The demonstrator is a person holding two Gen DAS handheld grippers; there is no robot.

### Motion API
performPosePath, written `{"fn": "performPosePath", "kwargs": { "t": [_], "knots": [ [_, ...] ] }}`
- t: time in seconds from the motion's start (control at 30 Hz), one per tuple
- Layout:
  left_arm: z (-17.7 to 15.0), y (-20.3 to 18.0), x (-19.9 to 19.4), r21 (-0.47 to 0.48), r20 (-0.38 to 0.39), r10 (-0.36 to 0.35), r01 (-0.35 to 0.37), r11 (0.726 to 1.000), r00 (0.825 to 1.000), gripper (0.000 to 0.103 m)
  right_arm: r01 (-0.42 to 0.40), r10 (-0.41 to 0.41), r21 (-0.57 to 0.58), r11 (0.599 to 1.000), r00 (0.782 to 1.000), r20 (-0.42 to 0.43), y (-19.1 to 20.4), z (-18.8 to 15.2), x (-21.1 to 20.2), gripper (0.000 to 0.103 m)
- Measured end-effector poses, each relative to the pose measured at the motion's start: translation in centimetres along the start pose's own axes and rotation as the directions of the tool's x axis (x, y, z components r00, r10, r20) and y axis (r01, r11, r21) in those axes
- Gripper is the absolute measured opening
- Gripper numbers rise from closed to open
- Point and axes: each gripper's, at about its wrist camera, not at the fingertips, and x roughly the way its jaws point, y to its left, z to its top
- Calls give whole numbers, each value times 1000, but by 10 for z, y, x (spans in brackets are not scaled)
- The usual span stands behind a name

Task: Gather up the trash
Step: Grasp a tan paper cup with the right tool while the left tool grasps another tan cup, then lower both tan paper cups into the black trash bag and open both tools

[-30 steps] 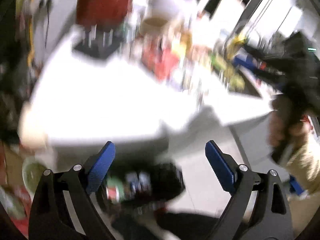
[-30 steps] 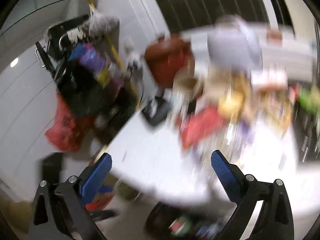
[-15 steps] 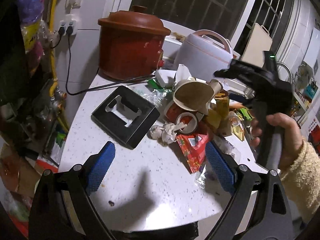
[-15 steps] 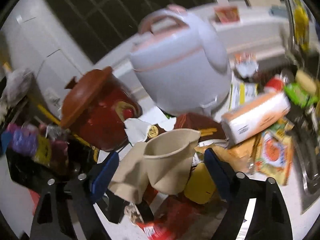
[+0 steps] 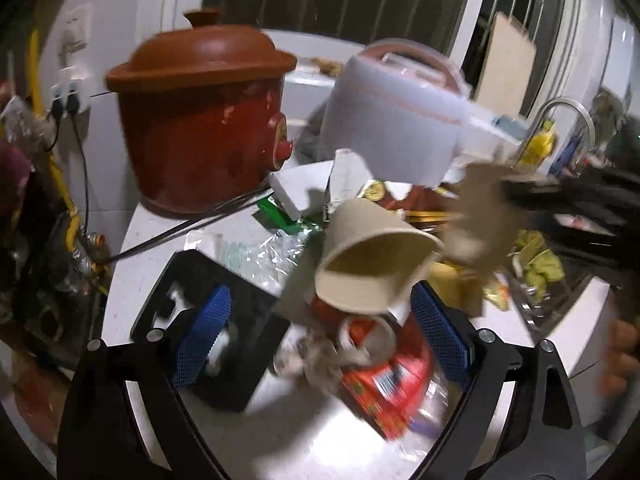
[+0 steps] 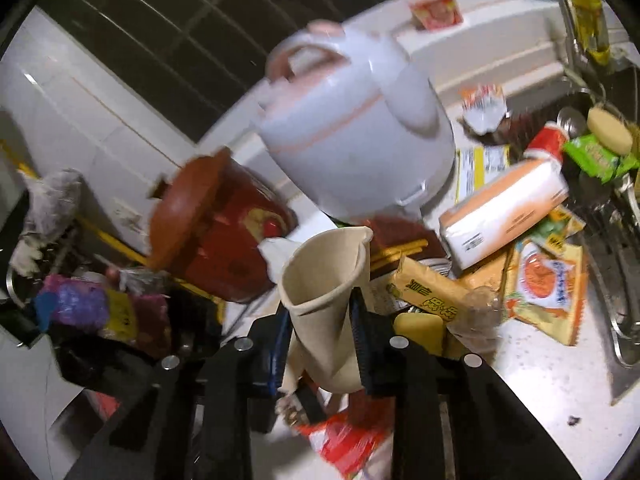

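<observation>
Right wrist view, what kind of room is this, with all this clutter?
Most likely a home kitchen: a white rice cooker and a red clay pot stand on a counter littered with food wrappers, beside a sink.

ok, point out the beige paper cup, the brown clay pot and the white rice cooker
beige paper cup (image 6: 324,280): right wrist view, outer wall.
brown clay pot (image 5: 200,136): left wrist view, red body.
white rice cooker (image 6: 352,136): right wrist view, side of body.

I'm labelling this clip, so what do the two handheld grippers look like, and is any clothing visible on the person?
Both the left gripper and the right gripper have black angular frames with silver rivets at the joints. Each finger ends in a blue textured pad. No cables or markings show on them. In the left wrist view a hand shows at the right edge; no sleeve is visible.
</observation>
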Motion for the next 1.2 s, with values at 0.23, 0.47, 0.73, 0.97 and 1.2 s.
{"fn": "performPosePath", "kwargs": {
  "t": [0.23,0.47,0.73,0.97,1.2],
  "knots": [
    [13,2,37,20,-27,34,-34,999,999,89,2,-1,-35,999,1000,30,-6,-13,-50,28],
    [20,-8,53,78,-85,16,-9,997,996,3,18,-16,-50,999,999,42,-10,-24,-64,28],
    [19,-16,-10,84,16,14,-15,996,1000,2,-2,7,-102,995,999,51,-2,-33,-77,28],
    [-5,-32,-98,144,94,17,-30,989,995,2,-62,71,-206,977,997,38,21,-53,-93,28],
    [-80,-29,-162,178,9,-41,38,983,999,2,-229,205,-355,906,973,-103,49,-99,-116,28]
  ]
}}
